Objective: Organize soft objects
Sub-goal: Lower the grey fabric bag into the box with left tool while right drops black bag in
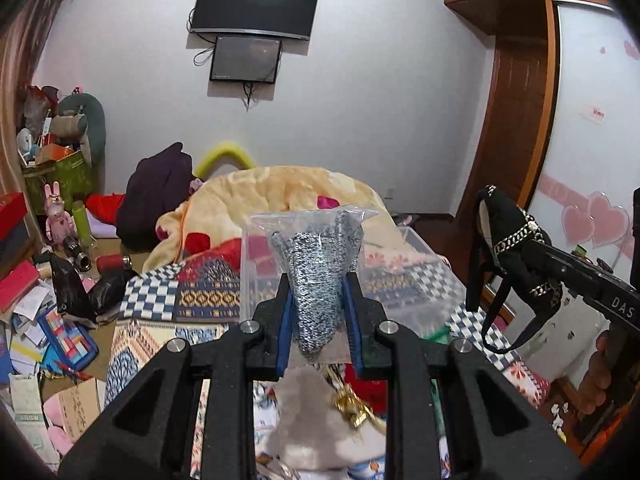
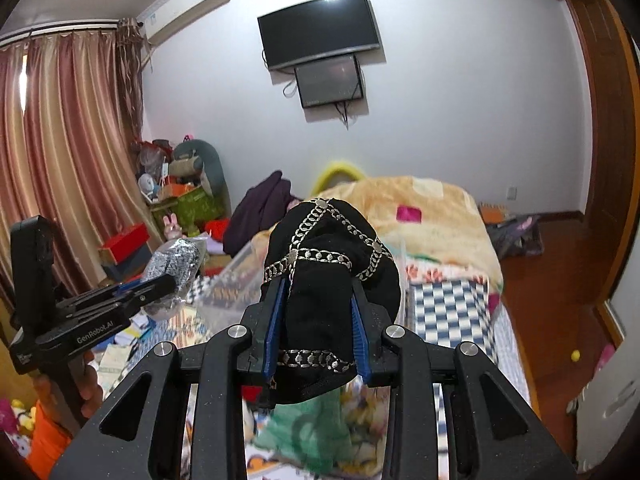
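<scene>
My left gripper (image 1: 318, 304) is shut on a clear plastic bag holding a speckled blue-grey knit item (image 1: 318, 272), held up above the bed; it also shows in the right wrist view (image 2: 174, 266). My right gripper (image 2: 318, 316) is shut on a black fabric bag with silver chain trim (image 2: 332, 264), held above the bed; in the left wrist view that black bag (image 1: 508, 248) hangs at the right with its straps dangling. A clear plastic storage bin (image 1: 404, 280) sits on the bed behind both held items.
The bed carries a patterned quilt (image 1: 152, 300), a cream blanket (image 1: 280, 192) and a dark purple garment (image 1: 156, 196). Cluttered boxes, papers and toys (image 1: 44, 280) fill the floor at left. A wooden wardrobe (image 1: 516, 120) stands at right. Curtains (image 2: 60, 160) hang at left.
</scene>
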Demonstrator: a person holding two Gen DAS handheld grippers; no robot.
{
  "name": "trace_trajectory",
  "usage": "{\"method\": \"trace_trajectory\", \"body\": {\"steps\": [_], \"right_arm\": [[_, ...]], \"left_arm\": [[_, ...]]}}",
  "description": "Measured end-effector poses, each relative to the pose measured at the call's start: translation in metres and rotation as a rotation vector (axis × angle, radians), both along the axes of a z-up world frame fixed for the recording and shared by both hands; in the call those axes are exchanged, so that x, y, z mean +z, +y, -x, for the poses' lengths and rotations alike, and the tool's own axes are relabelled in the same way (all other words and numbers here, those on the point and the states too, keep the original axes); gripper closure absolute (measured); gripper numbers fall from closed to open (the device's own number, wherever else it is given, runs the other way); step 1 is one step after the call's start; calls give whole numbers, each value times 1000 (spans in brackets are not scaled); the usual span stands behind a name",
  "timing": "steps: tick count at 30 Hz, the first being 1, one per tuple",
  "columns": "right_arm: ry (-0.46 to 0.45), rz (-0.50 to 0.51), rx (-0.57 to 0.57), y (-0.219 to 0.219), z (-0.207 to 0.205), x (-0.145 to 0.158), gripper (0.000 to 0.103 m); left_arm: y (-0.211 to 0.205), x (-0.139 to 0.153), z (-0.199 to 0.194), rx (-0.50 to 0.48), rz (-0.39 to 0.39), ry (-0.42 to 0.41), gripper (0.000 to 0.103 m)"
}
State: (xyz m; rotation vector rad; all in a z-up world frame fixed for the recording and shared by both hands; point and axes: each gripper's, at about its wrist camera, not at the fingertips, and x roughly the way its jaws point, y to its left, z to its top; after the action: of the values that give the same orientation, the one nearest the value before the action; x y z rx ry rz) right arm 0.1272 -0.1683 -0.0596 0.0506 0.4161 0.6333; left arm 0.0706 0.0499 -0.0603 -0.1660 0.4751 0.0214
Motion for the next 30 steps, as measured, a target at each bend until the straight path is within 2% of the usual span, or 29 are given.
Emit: {"method": "trace_trajectory", "body": {"steps": [8,13,24,30], "right_arm": [[-55,6,-29,26,-24,10,75],[-43,48,-43,39,-43,2,75],[78,226,-25,70,-76,-40,75],[160,291,-1,74,-86,-55,75]], "left_arm": [[7,2,-31,23,-22,9,80],[12,-6,-59,37,-38,52,80],[2,-46,-113,12,-88,196,80],[0,-66,-132,-28,-56,281,80]]}}
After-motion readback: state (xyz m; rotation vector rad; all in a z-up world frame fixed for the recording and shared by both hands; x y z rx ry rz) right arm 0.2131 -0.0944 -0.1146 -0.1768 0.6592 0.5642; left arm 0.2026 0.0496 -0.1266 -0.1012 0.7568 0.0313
